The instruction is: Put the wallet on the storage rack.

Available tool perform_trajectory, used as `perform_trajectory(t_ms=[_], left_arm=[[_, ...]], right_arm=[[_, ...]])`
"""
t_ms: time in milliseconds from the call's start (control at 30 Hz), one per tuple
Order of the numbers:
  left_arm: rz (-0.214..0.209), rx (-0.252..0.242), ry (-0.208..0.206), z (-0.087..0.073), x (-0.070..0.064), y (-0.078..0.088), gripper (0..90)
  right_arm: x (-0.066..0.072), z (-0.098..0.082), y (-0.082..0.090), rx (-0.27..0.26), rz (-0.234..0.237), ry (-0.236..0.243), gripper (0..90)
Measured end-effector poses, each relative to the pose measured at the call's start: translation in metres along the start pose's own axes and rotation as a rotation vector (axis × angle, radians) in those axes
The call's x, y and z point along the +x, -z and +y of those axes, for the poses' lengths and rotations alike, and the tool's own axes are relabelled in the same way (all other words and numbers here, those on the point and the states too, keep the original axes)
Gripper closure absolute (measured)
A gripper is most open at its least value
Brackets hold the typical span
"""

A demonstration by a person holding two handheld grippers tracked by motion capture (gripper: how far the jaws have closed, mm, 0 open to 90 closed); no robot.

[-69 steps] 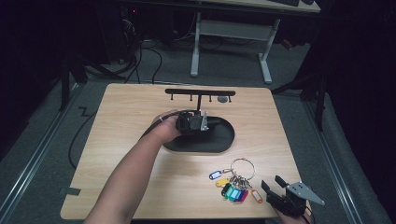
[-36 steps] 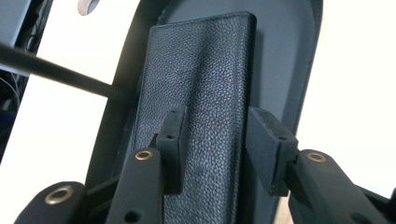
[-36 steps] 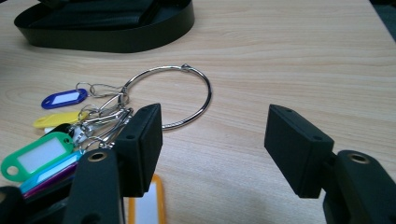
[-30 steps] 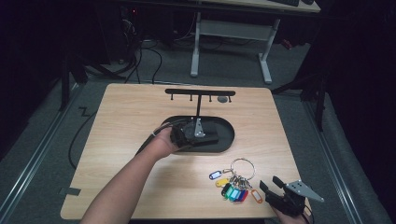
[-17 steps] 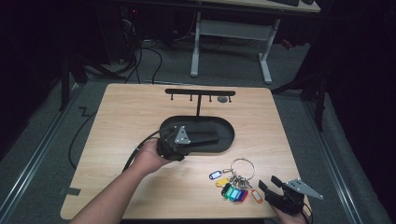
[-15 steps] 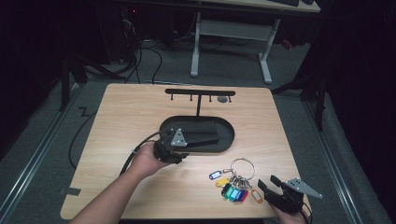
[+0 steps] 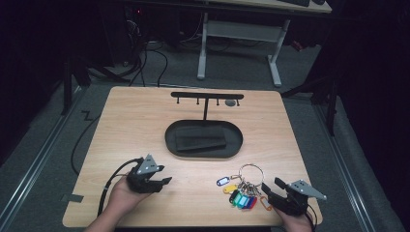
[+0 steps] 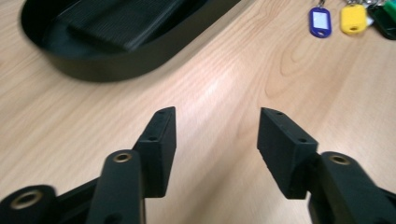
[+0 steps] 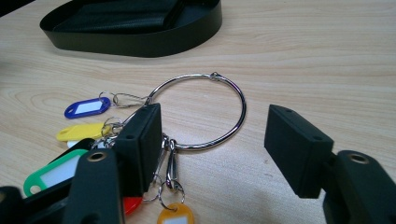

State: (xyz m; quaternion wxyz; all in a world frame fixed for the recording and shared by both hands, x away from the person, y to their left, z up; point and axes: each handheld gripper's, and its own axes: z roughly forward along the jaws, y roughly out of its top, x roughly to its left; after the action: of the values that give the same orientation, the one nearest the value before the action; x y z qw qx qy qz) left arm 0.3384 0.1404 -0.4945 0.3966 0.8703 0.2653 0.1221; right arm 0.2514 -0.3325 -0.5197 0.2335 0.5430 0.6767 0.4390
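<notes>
A steel key ring (image 7: 240, 197) with several coloured tags lies at the table's front right. My right gripper (image 7: 271, 191) rests just right of it, open. In the right gripper view the ring (image 9: 243, 107) lies between the spread jaws of the right gripper (image 9: 214, 122), and its left finger sits over the clips beside the blue tag (image 9: 86, 108). My left gripper (image 7: 164, 182) is at the front left, open and holding nothing. In the left gripper view the left gripper (image 8: 215, 135) hovers over bare wood. A black oval tray (image 7: 203, 153) holds a flat black object (image 7: 200, 137).
A black T-shaped hook rack (image 7: 207, 95) stands at the tray's far rim. The tray wall (image 8: 116, 65) lies ahead of my left gripper, with a blue tag (image 8: 320, 21) farther right. The tray (image 9: 140, 46) is beyond the ring. Cables trail off the table's left side.
My left gripper has drawn back from over the tray to the table's front left. The right gripper and the key ring have stayed where they were.
</notes>
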Motion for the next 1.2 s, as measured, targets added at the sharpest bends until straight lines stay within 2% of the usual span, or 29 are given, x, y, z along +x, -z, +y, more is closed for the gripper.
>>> perform_trajectory(t_ms=[67,167,267,333,433,500,567,600,667,767,833,867,933,1067,1200], left_arm=[[0.021,-0.017,0.006,-0.009,-0.002,0.011,45.2],[0.075,-0.036,0.012,-0.023,0.0,0.024,39.6],[0.135,-0.069,0.027,-0.04,0.004,0.03,31.7],[0.151,-0.095,0.051,-0.052,0.006,0.031,29.1],[0.104,-0.079,0.069,-0.059,0.011,0.033,29.2],[0.112,-0.078,0.06,-0.06,0.012,0.034,29.2],[0.105,-0.091,0.069,-0.06,0.013,0.035,29.0],[0.096,-0.098,0.072,-0.06,0.013,0.035,29.0],[0.063,-0.114,0.062,-0.06,0.013,0.035,29.7],[0.031,-0.125,0.051,-0.061,0.009,0.034,29.7],[0.03,-0.124,0.036,-0.062,0.007,0.033,29.7],[0.023,-0.124,0.036,-0.062,0.007,0.032,29.7],[0.009,-0.124,0.032,-0.063,0.007,0.031,28.4],[0.009,-0.14,0.038,-0.063,0.008,0.033,27.5],[0.007,-0.142,0.043,-0.064,0.009,0.035,26.4]], right_arm=[[0.0,0.0,-0.001,0.003,0.001,-0.004,35.9],[-0.001,-0.001,-0.002,0.009,-0.006,0.005,34.4],[-0.001,-0.001,-0.002,0.003,-0.019,0.016,31.0],[-0.002,-0.002,-0.002,0.007,-0.015,0.006,31.2],[-0.004,-0.004,-0.001,0.015,-0.027,0.001,31.1],[-0.004,-0.004,-0.002,0.02,-0.035,0.004,31.1],[-0.003,-0.005,-0.002,0.021,-0.047,0.029,31.1],[-0.001,-0.005,-0.001,0.023,-0.056,0.027,31.1],[0.001,-0.003,0.001,0.021,-0.043,0.022,31.1],[0.008,0.006,0.003,0.05,-0.04,0.061,32.4],[0.014,0.014,0.002,0.09,-0.031,0.089,32.0],[0.02,0.02,0.0,0.133,-0.041,0.154,31.6],[0.027,0.027,-0.003,0.18,-0.034,0.197,31.2],[0.038,0.039,-0.011,0.273,-0.037,0.267,30.9],[0.043,0.048,-0.02,0.356,-0.039,0.292,30.8]])
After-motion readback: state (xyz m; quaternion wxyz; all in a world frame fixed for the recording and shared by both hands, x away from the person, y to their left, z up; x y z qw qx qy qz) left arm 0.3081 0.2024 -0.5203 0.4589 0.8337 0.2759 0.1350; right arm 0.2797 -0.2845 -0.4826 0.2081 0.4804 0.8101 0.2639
